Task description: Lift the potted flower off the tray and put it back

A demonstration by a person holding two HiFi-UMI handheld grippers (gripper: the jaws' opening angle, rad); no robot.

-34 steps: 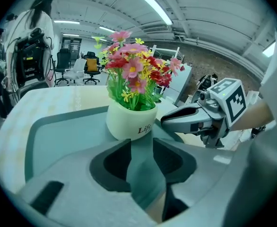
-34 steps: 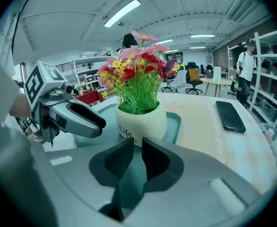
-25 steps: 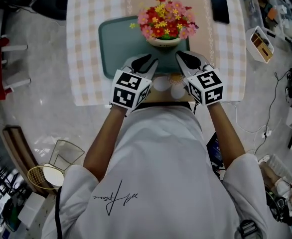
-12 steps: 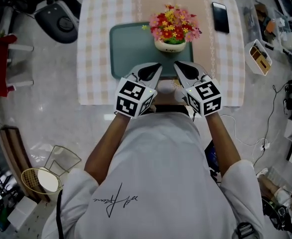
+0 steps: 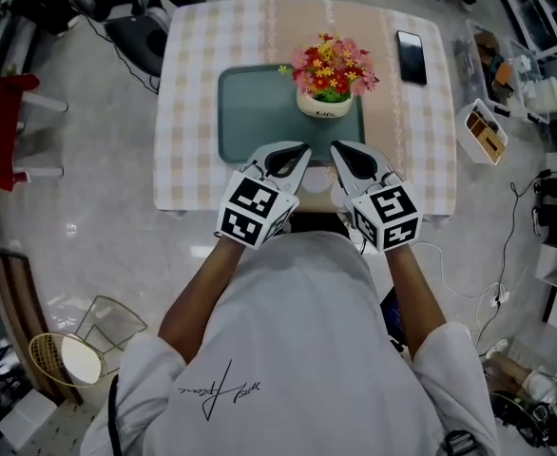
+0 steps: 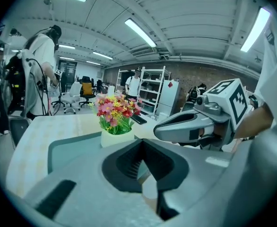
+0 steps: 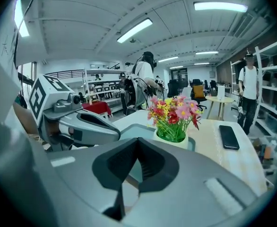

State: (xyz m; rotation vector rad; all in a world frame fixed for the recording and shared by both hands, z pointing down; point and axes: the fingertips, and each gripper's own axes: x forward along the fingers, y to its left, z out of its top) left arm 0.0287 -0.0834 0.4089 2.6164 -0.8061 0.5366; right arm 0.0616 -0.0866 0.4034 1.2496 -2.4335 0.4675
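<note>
Head view: potted flower — red-pink-yellow blooms, cream pot.

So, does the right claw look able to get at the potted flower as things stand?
Probably yes. The potted flower stands on the tray just ahead of the right claw, with nothing between them. The claw is shut and empty, so it would have to open first.
</note>
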